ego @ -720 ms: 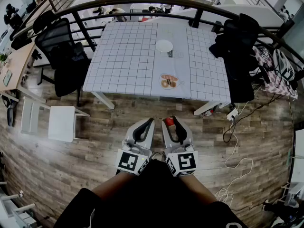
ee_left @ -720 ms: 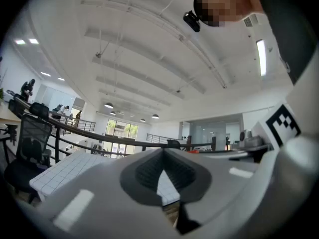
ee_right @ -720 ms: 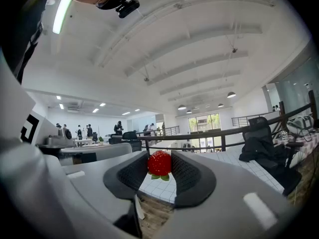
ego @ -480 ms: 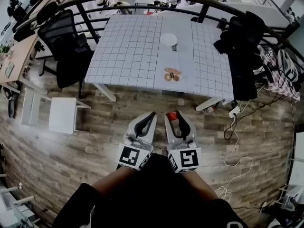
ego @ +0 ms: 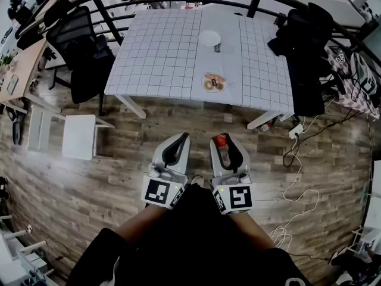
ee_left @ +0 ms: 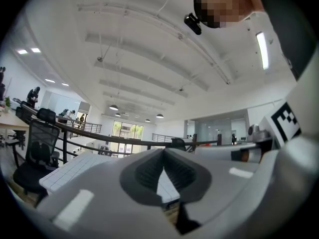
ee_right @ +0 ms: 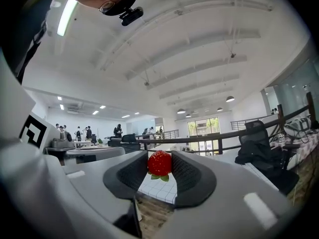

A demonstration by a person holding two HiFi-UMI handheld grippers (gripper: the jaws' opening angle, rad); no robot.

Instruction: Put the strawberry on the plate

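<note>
A red strawberry (ee_right: pixel 160 164) with green leaves sits pinched between the pads of my right gripper (ego: pixel 221 140), which is shut on it; the berry shows as a red spot (ego: pixel 221 140) at the jaw tips in the head view. My left gripper (ego: pixel 181 137) hangs beside it, shut, with nothing between its jaws (ee_left: pixel 162 169). Both are held level over the wooden floor, short of the table (ego: pixel 161 58). A white plate (ego: pixel 209 38) lies far back on the checked tablecloth. A second plate with doughnut-like food (ego: pixel 213 82) sits near the table's front edge.
Black office chairs stand left (ego: pixel 80 49) and right (ego: pixel 303 46) of the table. A curved black railing (ego: pixel 101 14) arcs behind it. A white stool (ego: pixel 78 137) is on the floor at left; cables and a power strip (ego: pixel 294 134) lie at right.
The table and plates have shifted slightly in the head view and the grippers sit a little higher in the picture. The right gripper keeps its hold on the strawberry.
</note>
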